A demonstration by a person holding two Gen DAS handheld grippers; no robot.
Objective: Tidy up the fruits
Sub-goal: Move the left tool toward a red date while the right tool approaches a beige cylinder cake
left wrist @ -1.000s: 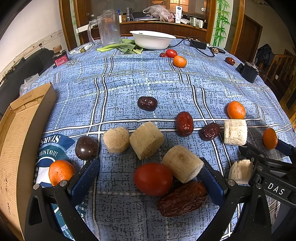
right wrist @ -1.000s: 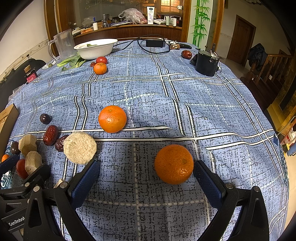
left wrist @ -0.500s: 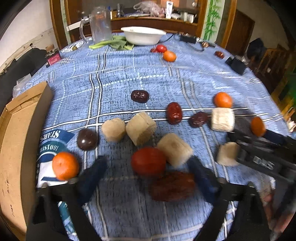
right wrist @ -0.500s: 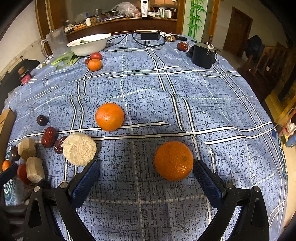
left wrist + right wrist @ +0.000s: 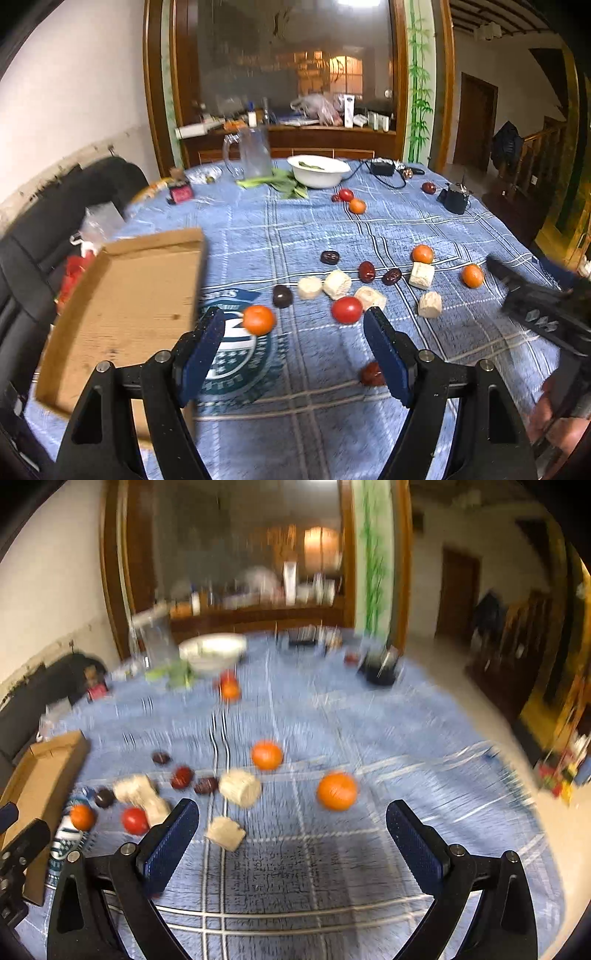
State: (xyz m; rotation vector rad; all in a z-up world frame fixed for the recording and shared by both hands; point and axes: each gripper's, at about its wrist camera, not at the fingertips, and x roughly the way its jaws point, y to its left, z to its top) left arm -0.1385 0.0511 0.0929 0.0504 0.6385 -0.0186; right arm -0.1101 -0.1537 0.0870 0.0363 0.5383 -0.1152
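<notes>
My left gripper point(image 5: 293, 350) hangs open above the blue cloth with nothing between its pads. A brown date point(image 5: 371, 373) lies on the cloth, half hidden by its right finger. Ahead lie an orange point(image 5: 259, 319), a tomato point(image 5: 346, 309), a dark round fruit point(image 5: 282, 295), more dates point(image 5: 366, 271) and several pale chunks point(image 5: 337, 283). An open cardboard box point(image 5: 122, 295) sits to the left. My right gripper point(image 5: 295, 838) is open and empty, with an orange point(image 5: 337, 790) on the cloth beyond its fingertips and another orange point(image 5: 266, 755) farther off. The right wrist view is blurred.
At the table's far end stand a white bowl point(image 5: 318, 170), a clear jug point(image 5: 253, 151), greens, a black charger point(image 5: 382, 168) and a black pot point(image 5: 455, 197). A dark chair point(image 5: 55, 229) is at the left. A person's hand point(image 5: 554, 424) shows at the lower right.
Both grippers have risen and drawn back, so the fruit looks smaller and farther away. The left jaws have narrowed. The big date stays on the cloth.
</notes>
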